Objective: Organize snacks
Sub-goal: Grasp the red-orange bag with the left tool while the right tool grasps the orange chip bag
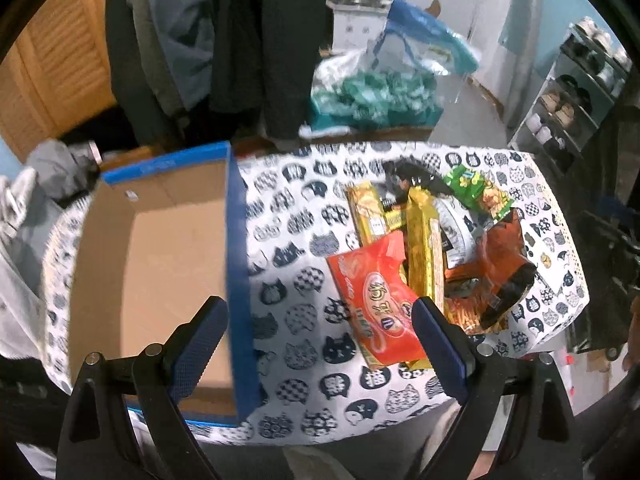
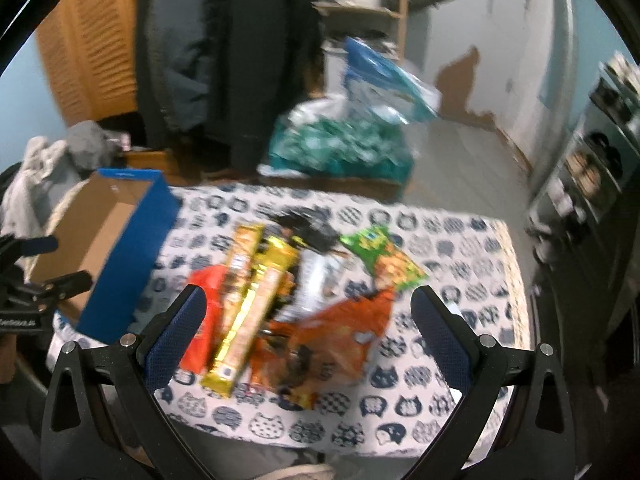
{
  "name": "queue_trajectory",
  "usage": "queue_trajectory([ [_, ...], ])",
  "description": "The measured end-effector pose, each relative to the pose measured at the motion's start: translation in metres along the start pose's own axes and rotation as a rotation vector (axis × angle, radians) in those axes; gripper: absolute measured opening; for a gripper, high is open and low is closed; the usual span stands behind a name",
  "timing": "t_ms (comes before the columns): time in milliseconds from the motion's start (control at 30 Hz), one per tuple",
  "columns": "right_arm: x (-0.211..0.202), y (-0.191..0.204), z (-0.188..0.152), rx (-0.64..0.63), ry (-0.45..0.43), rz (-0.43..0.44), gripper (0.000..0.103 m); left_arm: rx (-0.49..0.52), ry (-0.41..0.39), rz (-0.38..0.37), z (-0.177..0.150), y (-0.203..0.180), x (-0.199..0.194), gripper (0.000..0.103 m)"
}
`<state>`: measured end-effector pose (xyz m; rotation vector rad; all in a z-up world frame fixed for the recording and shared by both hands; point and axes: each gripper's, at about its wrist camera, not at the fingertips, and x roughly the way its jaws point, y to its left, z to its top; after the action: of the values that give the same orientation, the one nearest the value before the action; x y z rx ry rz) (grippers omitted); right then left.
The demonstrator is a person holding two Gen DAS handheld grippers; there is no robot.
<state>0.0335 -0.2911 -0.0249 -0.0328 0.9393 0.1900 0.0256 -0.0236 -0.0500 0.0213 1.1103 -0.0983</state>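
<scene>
A pile of snacks lies on the cat-print tablecloth [image 1: 304, 216]: a red packet [image 1: 376, 300], two gold bars [image 1: 424, 248], an orange bag [image 1: 500, 268], a green bag [image 1: 480, 192] and a black packet [image 1: 412, 174]. An empty blue cardboard box [image 1: 160, 256] stands to the left of them. My left gripper [image 1: 318, 316] is open and empty, above the box's right wall and the red packet. My right gripper [image 2: 308, 304] is open and empty above the pile, over the gold bars [image 2: 248, 312] and the orange bag [image 2: 336, 340]. The box [image 2: 124, 264] is at the left there.
Dark coats [image 1: 248, 40] hang behind the table. A bag of teal items [image 1: 376, 96] sits on the floor beyond it. A shoe rack [image 1: 568, 96] stands at the right. Grey clothes [image 1: 52, 172] lie at the left. The table's near edge [image 2: 280, 440] is close to me.
</scene>
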Motion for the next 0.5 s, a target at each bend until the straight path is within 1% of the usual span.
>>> queue_trajectory([
  [200, 0.027, -0.033, -0.004, 0.158, 0.094, -0.005, 0.100, -0.021, 0.073, -0.011, 0.009, -0.010, 0.032, 0.094],
  [367, 0.050, -0.041, -0.007, 0.209, 0.154, -0.010, 0.100, -0.056, 0.162, -0.038, 0.015, -0.014, 0.061, 0.094],
  [500, 0.076, -0.046, -0.013, 0.278, 0.210, 0.012, 0.100, -0.108, 0.219, -0.057, 0.015, -0.017, 0.085, 0.094],
])
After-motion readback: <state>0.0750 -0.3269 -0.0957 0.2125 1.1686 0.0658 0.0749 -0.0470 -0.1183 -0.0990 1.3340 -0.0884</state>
